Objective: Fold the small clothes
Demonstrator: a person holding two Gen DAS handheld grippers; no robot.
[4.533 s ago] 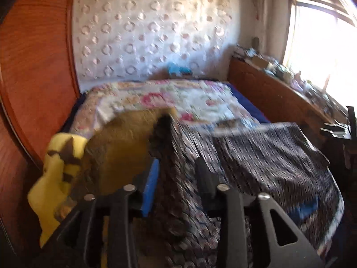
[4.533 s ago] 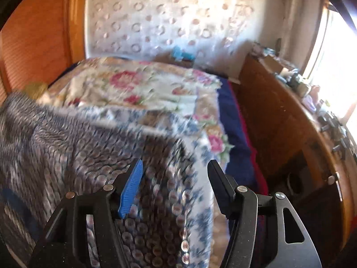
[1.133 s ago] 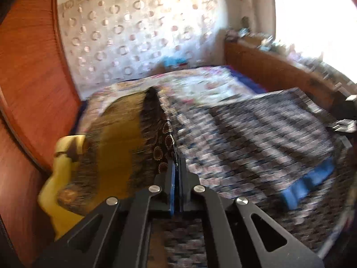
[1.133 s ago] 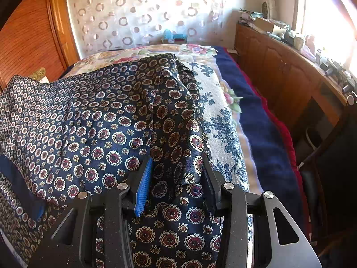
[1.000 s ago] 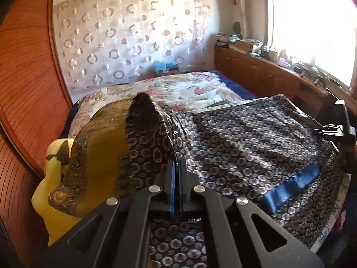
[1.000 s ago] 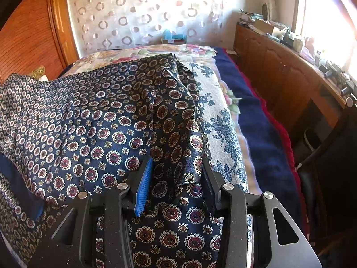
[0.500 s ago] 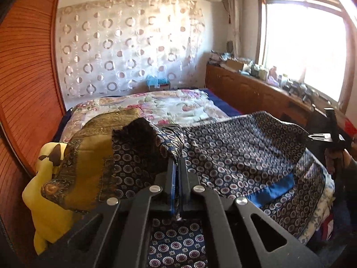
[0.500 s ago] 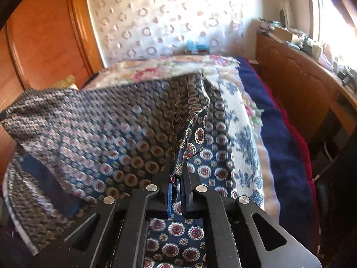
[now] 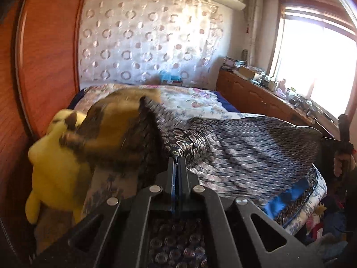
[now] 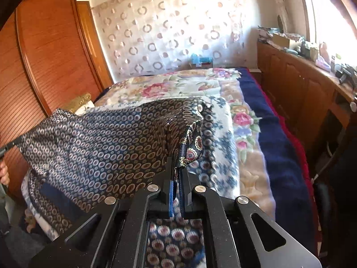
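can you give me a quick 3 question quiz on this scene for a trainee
1. True or false: the left gripper has its fingers closed on the dark blue medallion-print cloth.
2. Which part of that cloth does the right gripper pinch? A) the plain blue band B) a folded corner at its right end C) nothing
3. Fill in: the yellow plush toy sits at the ____ side of the floral-covered bed in the left wrist view.

Key
1. True; the fingers are pressed together on a fold of cloth.
2. B; the plain blue band lies lower left, away from the fingers.
3. Left, next to the wooden wardrobe.
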